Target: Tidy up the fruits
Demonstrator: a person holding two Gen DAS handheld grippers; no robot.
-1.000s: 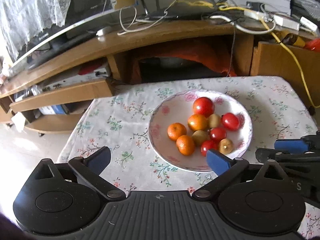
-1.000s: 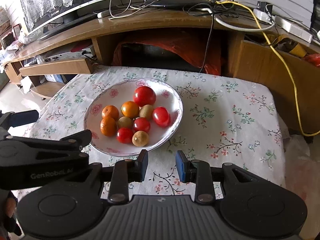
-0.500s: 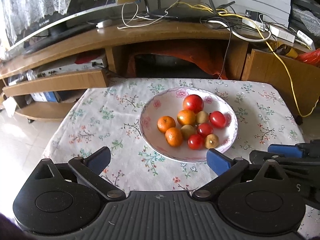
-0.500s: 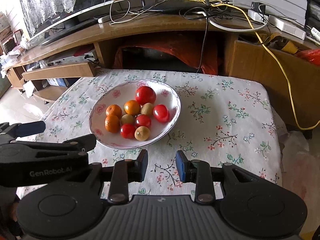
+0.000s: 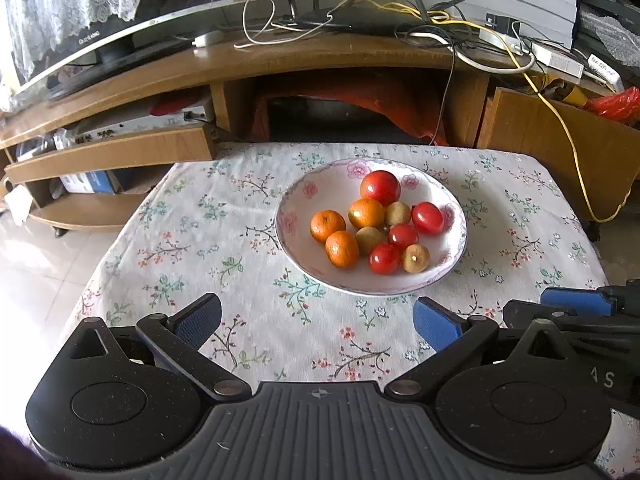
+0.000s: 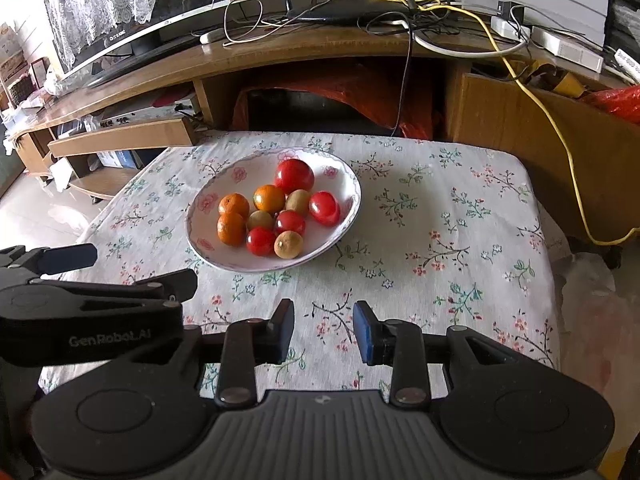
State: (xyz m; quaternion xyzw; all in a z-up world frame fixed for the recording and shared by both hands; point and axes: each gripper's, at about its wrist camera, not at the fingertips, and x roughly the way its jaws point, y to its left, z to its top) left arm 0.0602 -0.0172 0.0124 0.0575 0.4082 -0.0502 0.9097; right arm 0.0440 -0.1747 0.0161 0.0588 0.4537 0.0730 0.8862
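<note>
Bowl [image 5: 456,236] farther off, both tools pulled back

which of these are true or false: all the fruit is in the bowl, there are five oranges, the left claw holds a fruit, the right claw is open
1. All the fruit sits in the bowl. True.
2. There are five oranges. False: three oranges, with four red and three brownish fruits.
3. The left claw holds a fruit. False: it is open and empty above the tablecloth.
4. The right claw is open. True, with nothing between its jaws.
</note>
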